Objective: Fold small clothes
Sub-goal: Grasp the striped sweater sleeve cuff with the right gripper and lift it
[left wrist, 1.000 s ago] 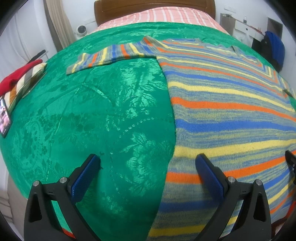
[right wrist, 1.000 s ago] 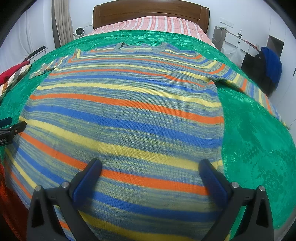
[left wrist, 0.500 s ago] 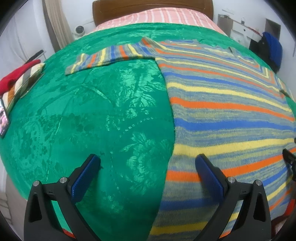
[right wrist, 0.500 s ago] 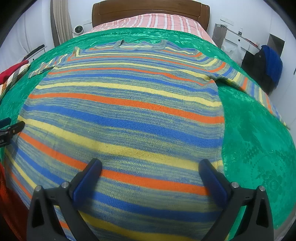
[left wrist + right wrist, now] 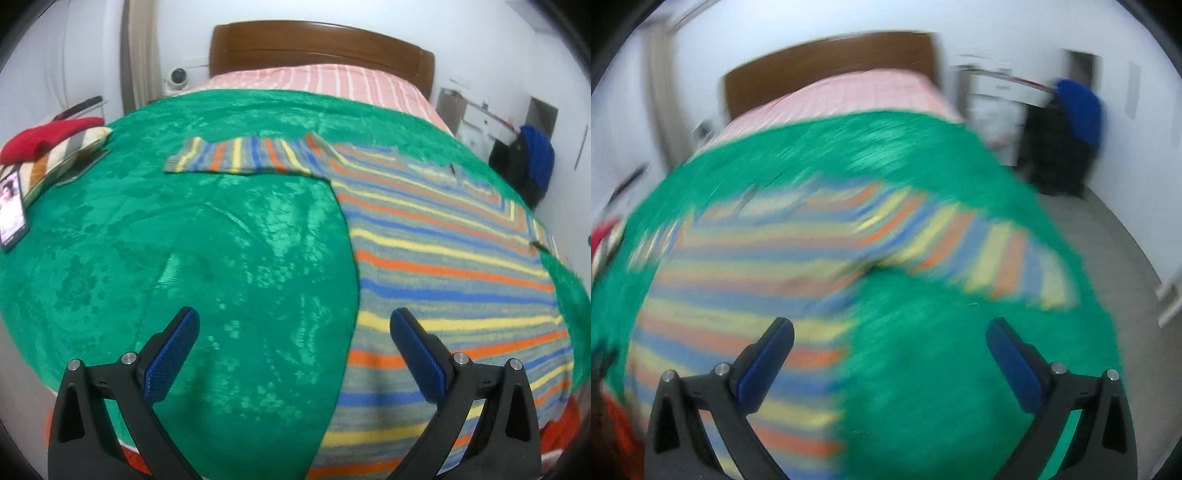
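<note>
**Both grippers swing toward the sleeves of the flat striped sweater**

Since a second ago the right gripper's view has swung off the sweater's body toward its right sleeve and is now smeared with motion blur, while the left gripper's view has drawn back and up, so more of the green bedspread and the headboard shows.

At the far left of the left wrist view, a phone with a lit screen lies at the bedspread's edge, beside a striped cushion with a red cloth on top. The left gripper hovers above the bed with its blue-padded fingers spread wide, holding nothing; one finger sits over bare green cloth, the other over the sweater's side edge. The striped sweater lies flat and unfolded on the right half of that view, its left sleeve stretched out sideways across the bedspread. Beyond it, pink striped bedding runs up to the headboard, and a blue garment hangs at the far right by the wall.

In the right wrist view the sweater's body fills the lower left and its right sleeve reaches out toward the bed's edge. The right gripper is also spread wide and empty, one finger over the sweater's side, the other over green cloth. Grey floor shows to the right.
</note>
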A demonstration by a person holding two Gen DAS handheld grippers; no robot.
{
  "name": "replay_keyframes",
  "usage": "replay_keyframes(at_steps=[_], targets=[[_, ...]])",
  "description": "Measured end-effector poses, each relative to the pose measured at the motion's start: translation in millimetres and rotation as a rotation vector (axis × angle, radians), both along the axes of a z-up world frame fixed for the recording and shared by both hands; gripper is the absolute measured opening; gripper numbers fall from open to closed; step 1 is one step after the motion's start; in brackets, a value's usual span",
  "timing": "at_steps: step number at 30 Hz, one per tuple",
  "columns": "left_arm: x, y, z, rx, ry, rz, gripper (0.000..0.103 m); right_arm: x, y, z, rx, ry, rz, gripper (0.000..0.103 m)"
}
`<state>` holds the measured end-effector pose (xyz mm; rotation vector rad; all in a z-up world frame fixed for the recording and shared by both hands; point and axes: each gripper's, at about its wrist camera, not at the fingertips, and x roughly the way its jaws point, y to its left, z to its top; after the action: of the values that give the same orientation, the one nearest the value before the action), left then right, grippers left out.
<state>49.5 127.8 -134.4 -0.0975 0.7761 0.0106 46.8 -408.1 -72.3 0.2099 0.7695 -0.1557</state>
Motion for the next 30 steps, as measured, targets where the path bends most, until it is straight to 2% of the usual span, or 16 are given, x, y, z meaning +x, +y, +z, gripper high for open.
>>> replay_keyframes(at_steps=[3, 6, 8, 11, 12, 15, 17, 18, 20, 23, 27, 30], targets=[[2.4, 2.6, -1.5, 0.008, 0.009, 0.01, 0.103, 19.0, -98.8, -16.2, 0.268, 0.065, -0.158, 0.102], [0.9, 1.7, -4.3, 0.022, 0.022, 0.013, 0.103, 19.9, -161.7, -52.6, 0.503, 0.132, -0.292, 0.097], [-0.3, 0.7, -4.8, 0.032, 0.025, 0.012, 0.103, 18.7, -180.6, -72.5, 0.587, 0.152, -0.336, 0.089], [-1.5, -1.1, -5.8, 0.048, 0.033, 0.009, 0.103, 20.1, -187.0, -85.7, 0.658, 0.13, -0.337, 0.082], [-1.6, -1.6, -6.8, 0.054, 0.038, 0.007, 0.103, 21.1, -187.3, -87.8, 0.665, 0.122, -0.343, 0.079], [-1.6, -3.1, -10.9, 0.066, 0.053, 0.006, 0.103, 28.8, -188.1, -92.2, 0.694, 0.095, -0.322, 0.05], [-0.2, -3.1, -13.6, 0.074, 0.063, 0.007, 0.103, 38.4, -182.3, -91.9, 0.675, 0.132, -0.301, 0.011], [0.5, -2.5, -14.7, 0.078, 0.066, 0.01, 0.103, 39.7, -176.6, -89.0, 0.637, 0.146, -0.302, 0.004], [1.7, 0.1, -16.7, 0.074, 0.068, 0.017, 0.103, 50.7, -162.8, -64.5, 0.516, 0.135, -0.274, 0.004], [4.1, 3.0, -20.5, 0.058, 0.072, 0.023, 0.103, 68.8, -128.2, -18.6, 0.403, 0.082, -0.161, 0.003], [8.2, 1.8, -25.6, 0.053, 0.082, 0.014, 0.103, 106.9, -40.0, 40.8, 0.35, 0.015, 0.071, 0.003], [6.6, 1.6, -26.0, 0.052, 0.079, 0.004, 0.103, 137.0, 24.7, 55.9, 0.338, 0.013, 0.206, 0.003]])
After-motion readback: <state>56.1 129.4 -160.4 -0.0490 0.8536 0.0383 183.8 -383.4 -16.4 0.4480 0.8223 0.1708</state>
